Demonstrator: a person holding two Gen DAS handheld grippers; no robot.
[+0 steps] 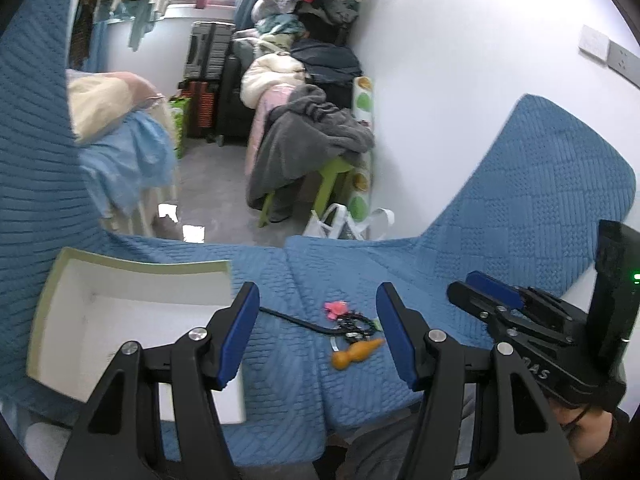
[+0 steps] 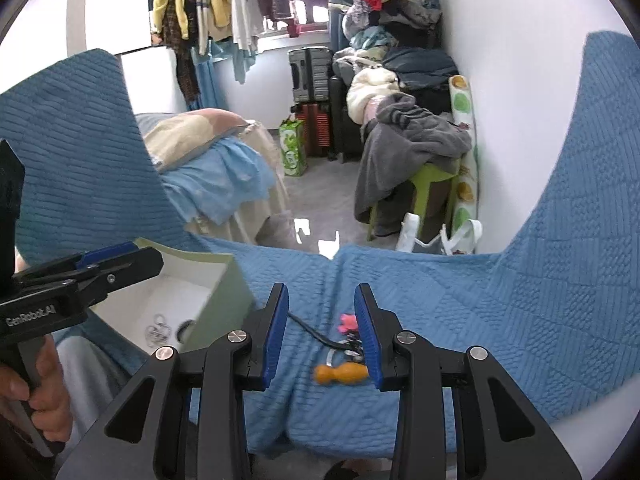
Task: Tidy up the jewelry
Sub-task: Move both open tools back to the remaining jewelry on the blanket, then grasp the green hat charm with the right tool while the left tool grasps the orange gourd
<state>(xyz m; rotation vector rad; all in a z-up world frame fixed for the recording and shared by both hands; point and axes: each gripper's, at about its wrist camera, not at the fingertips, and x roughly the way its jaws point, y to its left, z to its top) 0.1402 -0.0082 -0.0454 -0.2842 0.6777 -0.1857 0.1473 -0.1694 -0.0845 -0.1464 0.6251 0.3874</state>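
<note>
Gourd (image 2: 341, 373) lies on the blue cover (image 2: 460, 312) with its long axis from 3 to 9 o'clock — just ahead of our right gripper (image 2: 322, 336), whose jaws stand apart and empty. We judge that hand nearer; the left gripper (image 1: 316, 336), spread wide and empty, sits by the box (image 1: 100, 308).
</note>
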